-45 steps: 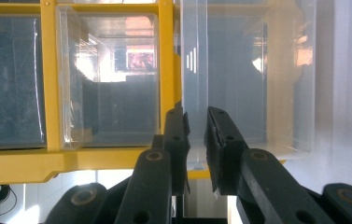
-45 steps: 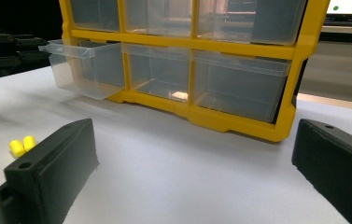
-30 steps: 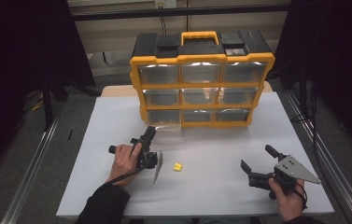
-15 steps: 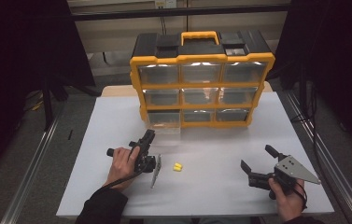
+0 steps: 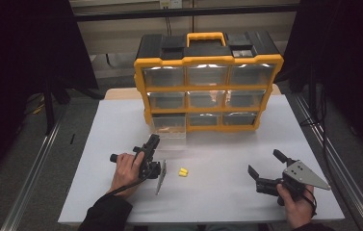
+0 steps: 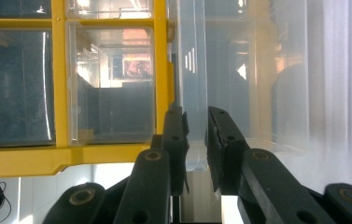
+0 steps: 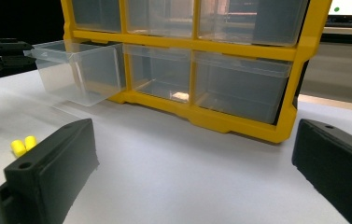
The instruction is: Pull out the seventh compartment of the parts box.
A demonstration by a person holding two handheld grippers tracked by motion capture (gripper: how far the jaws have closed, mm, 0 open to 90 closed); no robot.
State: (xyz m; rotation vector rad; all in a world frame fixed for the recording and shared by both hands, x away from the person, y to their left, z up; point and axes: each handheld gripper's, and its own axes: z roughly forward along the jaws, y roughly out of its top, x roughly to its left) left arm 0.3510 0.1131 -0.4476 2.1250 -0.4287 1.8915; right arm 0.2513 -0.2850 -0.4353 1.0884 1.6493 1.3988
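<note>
A yellow and black organizer cabinet [image 5: 208,89] with clear drawers stands at the back of the white table. Its bottom-left clear drawer [image 5: 169,127] is pulled partly out. My left gripper [image 5: 154,140] reaches its front corner; in the left gripper view the jaws [image 6: 196,127] are shut on the drawer's clear front lip [image 6: 193,70]. Two yellow earplugs [image 5: 183,172] lie on the table just right of the left hand. My right gripper [image 5: 263,162] rests open near the front right, with nothing between its jaws [image 7: 192,154]. It faces the cabinet [image 7: 239,119], the pulled-out drawer [image 7: 78,70] and the earplugs [image 7: 22,145].
The white table top [image 5: 217,159] ends close behind both hands at its front edge. Metal rails [image 5: 32,173] run along both sides of the table. One lower middle drawer holds a small pale item [image 7: 180,96].
The left hand and its gripper have drawn slightly back toward the person, staying at the drawer's front. The right gripper has stayed still.
</note>
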